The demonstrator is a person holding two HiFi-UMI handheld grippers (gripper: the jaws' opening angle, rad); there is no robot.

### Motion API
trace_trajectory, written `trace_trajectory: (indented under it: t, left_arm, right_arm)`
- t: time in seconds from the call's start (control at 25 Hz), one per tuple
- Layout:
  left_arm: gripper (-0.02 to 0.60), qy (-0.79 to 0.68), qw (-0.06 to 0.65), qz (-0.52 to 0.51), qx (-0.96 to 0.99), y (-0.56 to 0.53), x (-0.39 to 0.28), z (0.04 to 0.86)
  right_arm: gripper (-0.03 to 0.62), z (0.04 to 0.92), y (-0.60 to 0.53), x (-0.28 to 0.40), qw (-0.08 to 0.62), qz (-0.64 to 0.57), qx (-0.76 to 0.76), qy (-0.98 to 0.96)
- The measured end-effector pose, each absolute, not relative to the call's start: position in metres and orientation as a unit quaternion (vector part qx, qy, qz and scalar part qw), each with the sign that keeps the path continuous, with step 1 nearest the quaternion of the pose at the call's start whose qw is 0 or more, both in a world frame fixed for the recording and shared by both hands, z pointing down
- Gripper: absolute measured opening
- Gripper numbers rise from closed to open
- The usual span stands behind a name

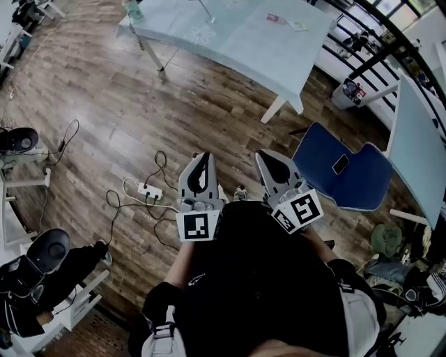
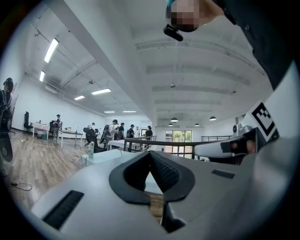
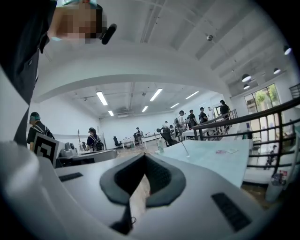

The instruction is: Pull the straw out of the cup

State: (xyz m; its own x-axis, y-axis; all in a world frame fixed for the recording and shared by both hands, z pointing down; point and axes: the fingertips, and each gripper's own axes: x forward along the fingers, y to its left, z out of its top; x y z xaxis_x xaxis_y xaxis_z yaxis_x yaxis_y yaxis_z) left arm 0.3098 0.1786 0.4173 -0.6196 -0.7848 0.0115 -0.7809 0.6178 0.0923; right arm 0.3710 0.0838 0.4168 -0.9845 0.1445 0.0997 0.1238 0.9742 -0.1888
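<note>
Left gripper [image 1: 201, 164] and right gripper [image 1: 270, 164], both closed and empty, held near the body; straw [image 3: 184, 149] stands on the table [image 1: 244, 42] at 12 o'clock, well apart, so approach first and open one claw early.

No legible text, number or brand appears. The left hand-held gripper [image 1: 202, 159] and the right hand-held gripper [image 1: 266, 156] each carry a marker cube, left marker cube [image 1: 198, 226] and right marker cube [image 1: 301, 210], bearing black-and-white square patterns only. Print on the cards [image 1: 284, 21] on the surface [image 1: 237, 42] is too small to read.
</note>
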Motion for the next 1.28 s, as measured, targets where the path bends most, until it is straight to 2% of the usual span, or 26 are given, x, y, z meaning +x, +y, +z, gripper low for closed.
trace_trajectory:
  t: [0.32,0.72,0.96,1.28]
  left_arm:
    - [0.009,-0.889,0.028,-0.041,0.455,0.168,0.221,0.418]
    - [0.009,-0.872,0.010,-0.048,0.487,0.169,0.089,0.406]
    - [0.009,-0.858,0.026,-0.046,0.511,0.177,0.046,0.416]
    - [0.009,-0.849,0.026,-0.054,0.525,0.175,0.003,0.419]
  right_arm:
    - [0.006,0.424,0.098,0.284,0.083,0.067,-0.088,-0.990]
    - [0.008,0.414,0.106,0.160,0.075,0.088,-0.061,-0.991]
    - [0.007,0.415,0.124,0.105,0.070,0.094,-0.051,-0.992]
    - [0.007,0.419,0.117,0.064,0.077,0.106,-0.023,-0.991]
